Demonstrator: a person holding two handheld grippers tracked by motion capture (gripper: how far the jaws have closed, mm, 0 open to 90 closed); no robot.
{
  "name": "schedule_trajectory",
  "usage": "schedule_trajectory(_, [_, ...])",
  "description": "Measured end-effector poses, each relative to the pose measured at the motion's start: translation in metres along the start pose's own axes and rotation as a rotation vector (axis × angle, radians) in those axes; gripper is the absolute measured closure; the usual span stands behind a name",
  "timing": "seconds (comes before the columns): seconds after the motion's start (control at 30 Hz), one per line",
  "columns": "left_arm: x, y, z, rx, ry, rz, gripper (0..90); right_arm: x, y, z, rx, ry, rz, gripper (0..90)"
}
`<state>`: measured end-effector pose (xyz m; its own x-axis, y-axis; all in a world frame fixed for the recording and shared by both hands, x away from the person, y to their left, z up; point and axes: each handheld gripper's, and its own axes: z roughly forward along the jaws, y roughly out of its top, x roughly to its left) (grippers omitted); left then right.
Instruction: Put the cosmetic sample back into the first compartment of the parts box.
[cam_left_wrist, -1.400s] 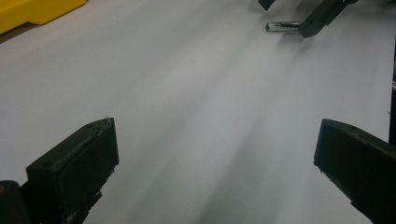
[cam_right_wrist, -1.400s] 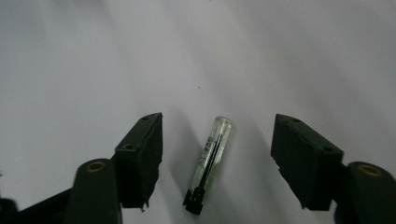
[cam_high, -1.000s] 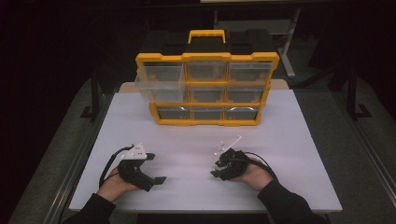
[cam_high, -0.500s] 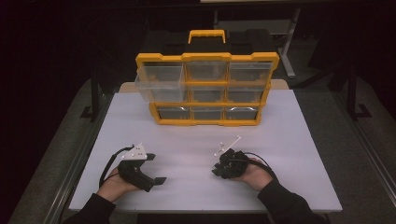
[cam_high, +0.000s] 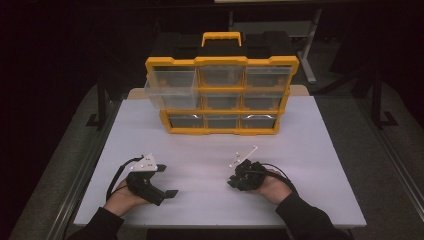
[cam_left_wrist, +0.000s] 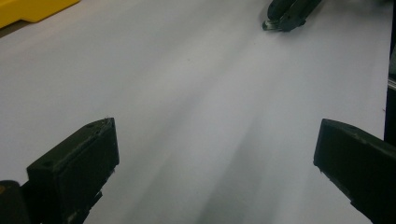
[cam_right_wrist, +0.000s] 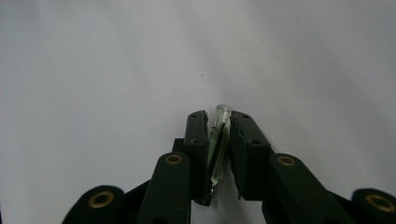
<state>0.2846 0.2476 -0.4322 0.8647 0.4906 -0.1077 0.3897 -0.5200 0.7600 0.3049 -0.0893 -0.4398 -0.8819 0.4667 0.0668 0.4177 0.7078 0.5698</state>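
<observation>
Pinched between the closed jaws of the right gripper (cam_right_wrist: 218, 122) is a small clear piece (cam_right_wrist: 219, 140), thin and glassy, its rounded end standing just above the jaw tips. It is judged light, stiff, slippery and perhaps brittle, so a gentle hold across its flat faces is advised. It is held low over the white table (cam_high: 310, 150), well in front of the yellow drawer organizer (cam_high: 222, 95). The left gripper (cam_left_wrist: 212, 175) is held wide open and empty, also in front of the organizer.

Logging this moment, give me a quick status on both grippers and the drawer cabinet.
Left gripper open over the table. Right gripper shut on a small clear piece. Yellow drawer cabinet ahead, top-left drawer pulled out.
</observation>
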Motion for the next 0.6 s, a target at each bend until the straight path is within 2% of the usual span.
schedule_trajectory(0.2, [-0.0003,0.0,-0.0004,-0.002,0.002,0.002,0.0,0.0003,0.0001,0.0,0.002,-0.01,0.001,78.7])
schedule_trajectory(0.6, [-0.0007,-0.0001,-0.0006,-0.001,0.004,0.005,0.0,0.0001,0.0003,-0.001,-0.003,-0.012,0.002,78.9])
